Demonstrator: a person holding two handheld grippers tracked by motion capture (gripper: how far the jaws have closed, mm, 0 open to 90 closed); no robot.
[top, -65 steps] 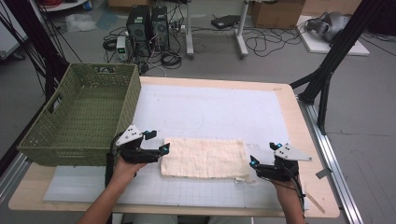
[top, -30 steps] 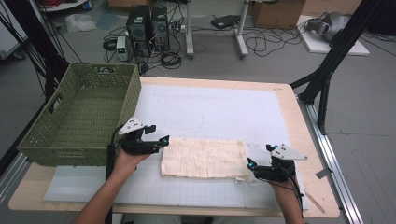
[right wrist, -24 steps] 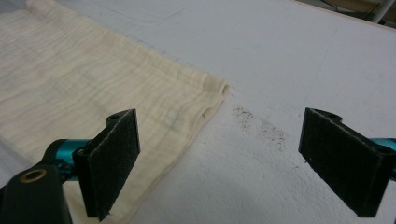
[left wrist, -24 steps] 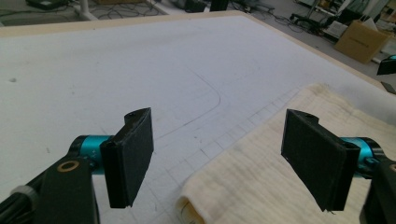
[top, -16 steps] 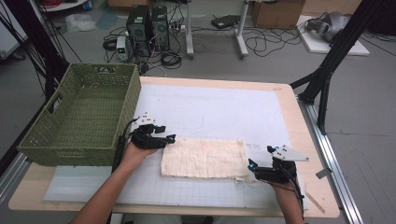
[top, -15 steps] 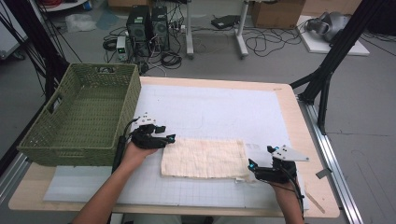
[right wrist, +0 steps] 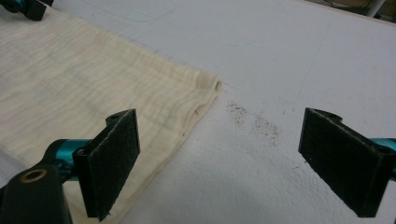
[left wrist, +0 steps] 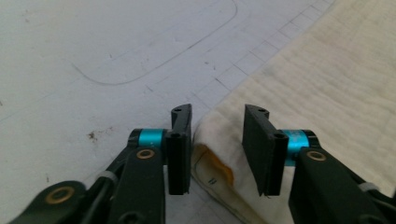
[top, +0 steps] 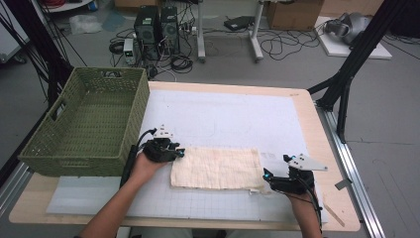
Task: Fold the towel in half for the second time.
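On the desk lies cream cloth, flat, soft, limp; grab corners. Left gripper fingers just been closing around far-left corner, not yet pinching; right gripper fingers spread at near-right corner.

The cloth is cream with a faint grid weave. The basket is woven olive green. A white gridded mat covers the pale wooden desk.
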